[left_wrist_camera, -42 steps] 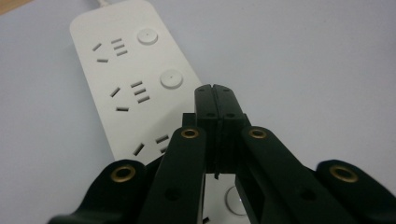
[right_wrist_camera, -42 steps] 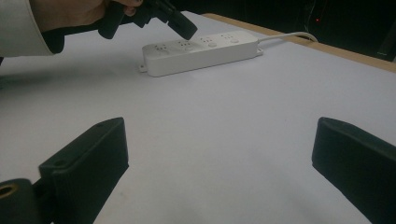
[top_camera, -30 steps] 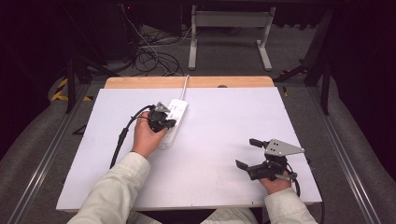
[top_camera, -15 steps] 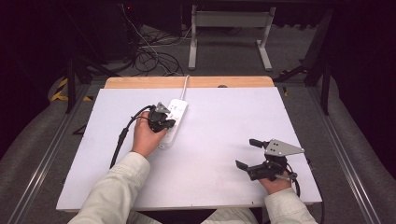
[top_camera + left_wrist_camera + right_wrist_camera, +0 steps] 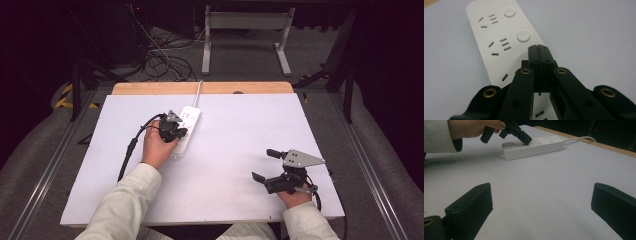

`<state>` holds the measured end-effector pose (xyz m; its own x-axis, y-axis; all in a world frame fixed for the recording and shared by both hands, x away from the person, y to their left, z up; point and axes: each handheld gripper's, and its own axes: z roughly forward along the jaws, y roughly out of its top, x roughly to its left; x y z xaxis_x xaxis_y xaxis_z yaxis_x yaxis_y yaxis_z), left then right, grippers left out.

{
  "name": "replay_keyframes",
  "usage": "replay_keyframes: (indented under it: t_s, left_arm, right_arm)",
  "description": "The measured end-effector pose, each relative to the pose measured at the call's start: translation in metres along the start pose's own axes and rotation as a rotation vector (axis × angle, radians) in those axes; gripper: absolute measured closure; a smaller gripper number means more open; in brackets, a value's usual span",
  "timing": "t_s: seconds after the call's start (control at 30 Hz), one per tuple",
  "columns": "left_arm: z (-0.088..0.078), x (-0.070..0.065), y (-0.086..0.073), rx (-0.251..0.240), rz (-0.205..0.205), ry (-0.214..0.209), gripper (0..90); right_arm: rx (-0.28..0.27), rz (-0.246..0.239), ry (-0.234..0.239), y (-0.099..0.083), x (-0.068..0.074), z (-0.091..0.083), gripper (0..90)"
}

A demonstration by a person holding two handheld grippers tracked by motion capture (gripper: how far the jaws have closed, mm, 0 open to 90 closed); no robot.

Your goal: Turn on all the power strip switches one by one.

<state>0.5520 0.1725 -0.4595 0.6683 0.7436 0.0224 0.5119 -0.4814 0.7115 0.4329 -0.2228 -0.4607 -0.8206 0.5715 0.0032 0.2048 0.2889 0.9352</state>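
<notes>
**Closed left tongs pressing on a power strip switch**

High view: The white power strip (image 5: 186,131) lies lengthwise on the white table (image 5: 235,150), left of the middle, its cord running off over the far wooden edge. The left tongs (image 5: 176,131) sit on top of the strip, the hand beside it on the near side. The right tongs (image 5: 263,165) rest well apart, near the front right corner, spread and holding nothing. The table is bare between the two hands, so there is plenty of room to either side; the right hand sits close to the table's near and right edges.

Left gripper view: The left tongs (image 5: 539,48) are pressed together, nothing between them, with their joined tips over the strip's face just below a round switch button (image 5: 523,37). A second button (image 5: 509,12) lies farther along, each beside its set of socket slots. The step in hand looks like pushing a switch with the closed tips. The next move would call for a small shift forward onto the button and a straight press down, kept off the strip's right edge, which runs just beside the tips.

Right gripper view: The right tongs (image 5: 541,205) stand wide apart over bare table. Farther off, the left tongs (image 5: 526,140) angle down onto the strip (image 5: 534,146), tips touching its top. This hand seems to be waiting; it could steady the strip if it slides.
</notes>
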Motion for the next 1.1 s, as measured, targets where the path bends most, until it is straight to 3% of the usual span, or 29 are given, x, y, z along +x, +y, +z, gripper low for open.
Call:
replay_keyframes:
  t_s: [0.4,0.47,0.57,0.63,0.73,0.8,0.93,1.1]
  left_arm:
    - [0.001,-0.005,0.001,0.009,0.014,0.021,90.0]
    - [0.004,-0.008,0.000,-0.009,0.013,0.014,90.0]
    - [0.004,-0.014,0.002,0.003,0.052,0.047,90.0]
    - [0.000,-0.013,0.004,0.007,0.028,0.036,90.0]
    - [-0.008,-0.012,0.011,-0.078,-0.017,-0.004,90.0]
    - [-0.012,-0.009,0.019,-0.104,-0.036,-0.018,90.0]
    - [-0.013,-0.001,0.028,-0.108,-0.020,0.005,90.0]
    - [-0.001,0.006,0.026,-0.115,-0.033,-0.011,90.0]
  right_arm:
    - [0.005,-0.001,0.002,0.000,0.000,0.001,4.2]
    - [0.006,-0.001,0.002,0.000,0.000,0.001,4.2]
    - [0.006,-0.002,0.004,0.000,0.000,0.001,4.2]
    - [0.005,-0.005,0.001,0.000,0.001,0.000,4.2]
    - [0.007,-0.001,-0.002,0.000,-0.001,0.001,4.2]
    - [0.009,0.003,-0.002,-0.001,-0.001,0.002,4.2]
    - [0.007,-0.001,0.001,0.000,-0.001,0.001,4.1]
    - [0.006,0.002,0.001,-0.001,-0.002,0.001,4.2]
